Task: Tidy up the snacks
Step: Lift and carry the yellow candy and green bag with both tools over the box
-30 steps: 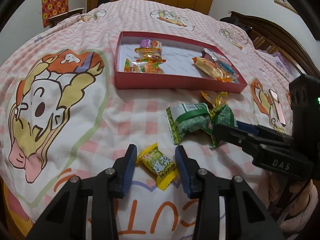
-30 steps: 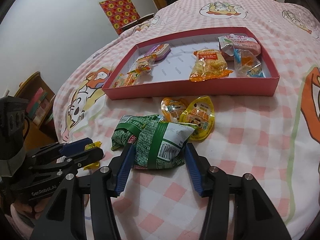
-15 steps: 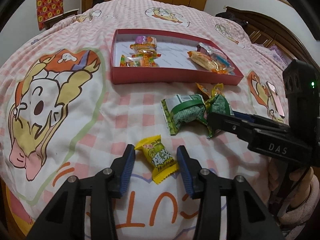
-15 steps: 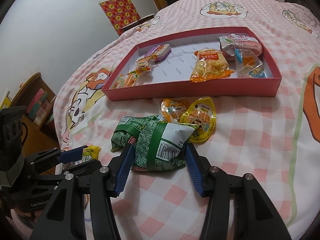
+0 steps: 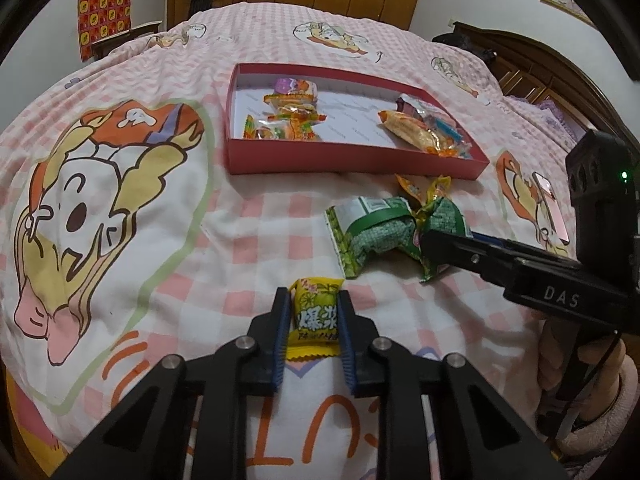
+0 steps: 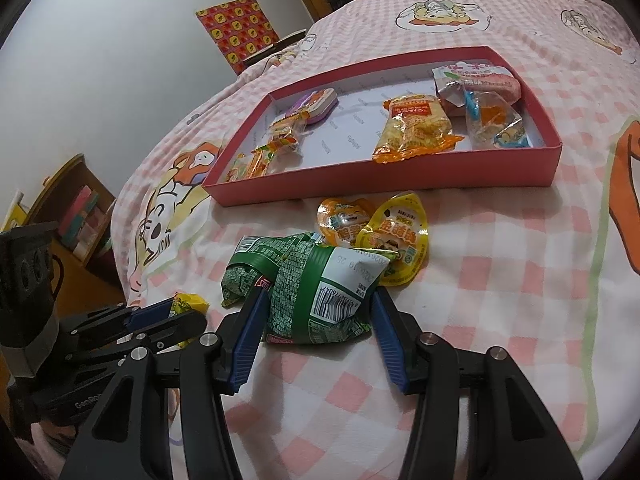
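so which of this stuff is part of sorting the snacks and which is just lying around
Job:
- yellow candy, pinched by left gripper
- green snack bag, clamped by right gripper
- two jelly cups
- red tray

Lying about:
- phone
- bookshelf

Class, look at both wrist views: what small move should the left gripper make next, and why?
Probably lift the yellow candy off the bedspread and start toward the red box. The left gripper has just been closing and its jaws now pinch the candy's sides, so the grasp looks done. The box already holds sorted snacks, while the right gripper grips the green bag.
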A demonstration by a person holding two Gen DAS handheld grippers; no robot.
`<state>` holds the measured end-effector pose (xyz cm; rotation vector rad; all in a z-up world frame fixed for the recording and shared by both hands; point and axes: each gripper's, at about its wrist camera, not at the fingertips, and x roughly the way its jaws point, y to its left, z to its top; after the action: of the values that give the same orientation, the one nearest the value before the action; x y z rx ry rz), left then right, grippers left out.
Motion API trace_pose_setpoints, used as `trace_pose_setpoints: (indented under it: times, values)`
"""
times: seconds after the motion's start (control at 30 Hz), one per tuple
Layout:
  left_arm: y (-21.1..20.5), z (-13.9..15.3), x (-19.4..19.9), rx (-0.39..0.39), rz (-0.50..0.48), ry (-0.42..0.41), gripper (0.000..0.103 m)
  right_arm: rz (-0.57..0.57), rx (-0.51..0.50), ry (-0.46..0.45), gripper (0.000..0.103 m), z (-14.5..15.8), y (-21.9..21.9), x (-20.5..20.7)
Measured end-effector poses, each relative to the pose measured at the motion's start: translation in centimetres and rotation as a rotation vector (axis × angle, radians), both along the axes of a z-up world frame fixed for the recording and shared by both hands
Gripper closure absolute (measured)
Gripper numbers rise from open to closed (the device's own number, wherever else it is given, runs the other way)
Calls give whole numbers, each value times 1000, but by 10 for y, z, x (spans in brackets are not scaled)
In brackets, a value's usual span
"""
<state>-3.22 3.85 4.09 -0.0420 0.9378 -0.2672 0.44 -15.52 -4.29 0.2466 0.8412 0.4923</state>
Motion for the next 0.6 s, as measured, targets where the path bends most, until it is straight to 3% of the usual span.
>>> trace_pose_setpoints:
  times: [0.23, 0.6]
  values:
    - [3, 3, 1, -8, 17, -1, 80, -10, 7, -18, 59, 2, -4, -3]
    - [6, 24, 10, -26, 36, -45, 80, 11, 2, -61, 61, 16, -6, -12]
